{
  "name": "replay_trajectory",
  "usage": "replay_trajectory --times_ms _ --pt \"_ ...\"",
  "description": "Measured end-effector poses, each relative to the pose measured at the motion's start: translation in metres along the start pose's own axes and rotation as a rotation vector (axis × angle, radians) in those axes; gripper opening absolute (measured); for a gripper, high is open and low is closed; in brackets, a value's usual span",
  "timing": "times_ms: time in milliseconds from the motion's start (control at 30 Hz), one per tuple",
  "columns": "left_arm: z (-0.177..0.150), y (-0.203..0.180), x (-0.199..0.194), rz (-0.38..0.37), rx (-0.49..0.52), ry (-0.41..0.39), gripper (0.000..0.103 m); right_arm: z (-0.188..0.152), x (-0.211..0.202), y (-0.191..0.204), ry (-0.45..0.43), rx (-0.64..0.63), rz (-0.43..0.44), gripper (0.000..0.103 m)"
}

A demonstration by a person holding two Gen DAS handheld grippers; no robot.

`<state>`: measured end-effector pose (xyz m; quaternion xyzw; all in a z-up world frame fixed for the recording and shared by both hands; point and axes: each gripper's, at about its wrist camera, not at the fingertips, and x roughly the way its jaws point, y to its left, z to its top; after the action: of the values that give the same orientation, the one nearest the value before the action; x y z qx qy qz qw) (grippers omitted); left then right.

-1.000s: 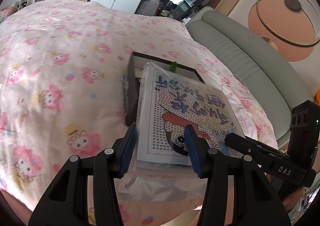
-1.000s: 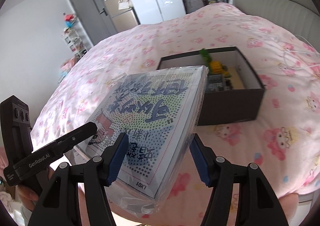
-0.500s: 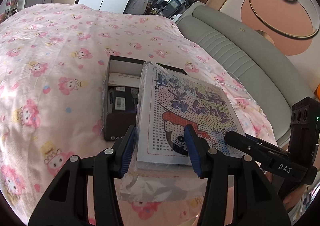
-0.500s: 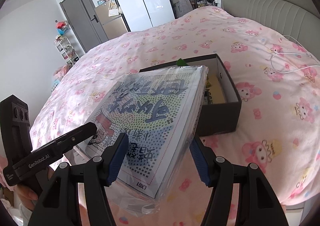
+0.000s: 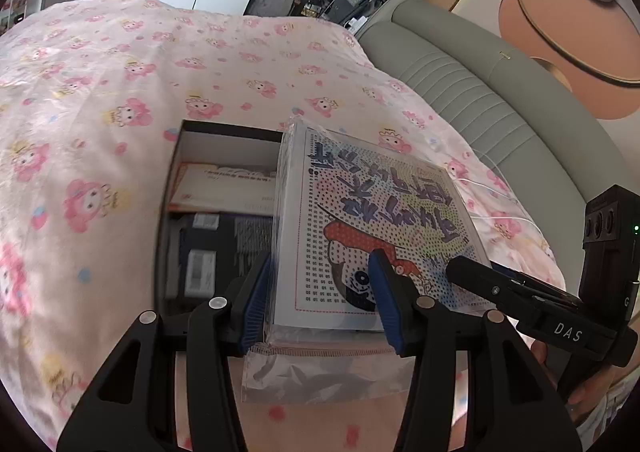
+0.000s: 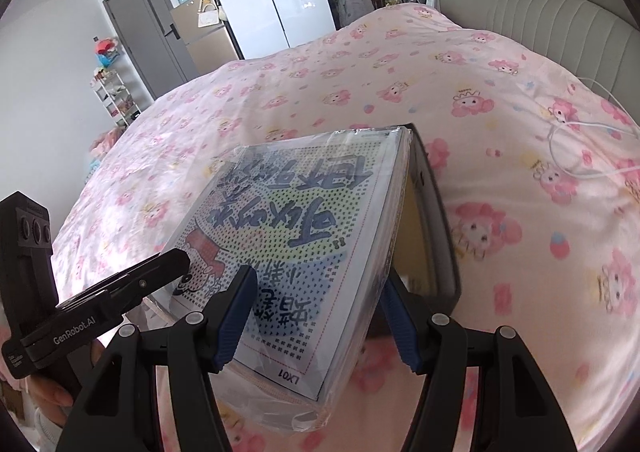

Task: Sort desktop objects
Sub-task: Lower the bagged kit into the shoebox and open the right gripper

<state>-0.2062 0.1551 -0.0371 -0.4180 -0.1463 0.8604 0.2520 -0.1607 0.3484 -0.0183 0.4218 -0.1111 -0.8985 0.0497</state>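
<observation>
— Left wrist view: what does the left gripper [image 5: 322,302] hold?
— It pinches the bagged bead kit [image 5: 372,228]; the right gripper [image 6: 316,318] clamps its other corner. The kit hangs tilted over the open black box [image 5: 172,188].
— And inside the box?
— An orange-edged carton [image 5: 224,188] and dark labelled packs [image 5: 204,256], on the pink quilt [image 5: 100,120].

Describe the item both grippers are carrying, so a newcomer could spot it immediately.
On the pink cartoon-print bedspread sits an open black box. Above it, the left gripper and right gripper hold a plastic-wrapped kit: flat, white, with a dotted colourful picture.
</observation>
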Motion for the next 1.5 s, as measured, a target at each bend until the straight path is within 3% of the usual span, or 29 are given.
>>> replay_trajectory --times_ms 267,367,633,900,1300,1500 --pt "0.024 0.003 0.075 0.076 0.038 0.069 0.047 0.032 0.047 -0.028 0.004 -0.024 -0.015 0.060" --pt "0.021 0.008 0.101 0.088 0.026 0.112 0.045 0.036 0.071 -0.036 0.047 -0.039 -0.065 0.059" --pt "0.016 -0.001 0.101 0.069 0.064 0.118 0.044 0.038 0.089 -0.048 0.065 -0.031 -0.132 0.059" --pt "0.027 -0.003 0.090 0.066 0.078 0.082 0.044 0.043 0.074 -0.041 -0.016 -0.069 -0.171 0.059" --pt "0.025 0.007 0.118 0.072 0.036 0.159 0.046 0.025 0.099 -0.039 0.090 -0.064 -0.121 0.059" --pt "0.028 -0.002 0.096 0.036 0.087 0.061 0.043 0.024 0.089 -0.036 0.063 -0.064 -0.110 0.059"
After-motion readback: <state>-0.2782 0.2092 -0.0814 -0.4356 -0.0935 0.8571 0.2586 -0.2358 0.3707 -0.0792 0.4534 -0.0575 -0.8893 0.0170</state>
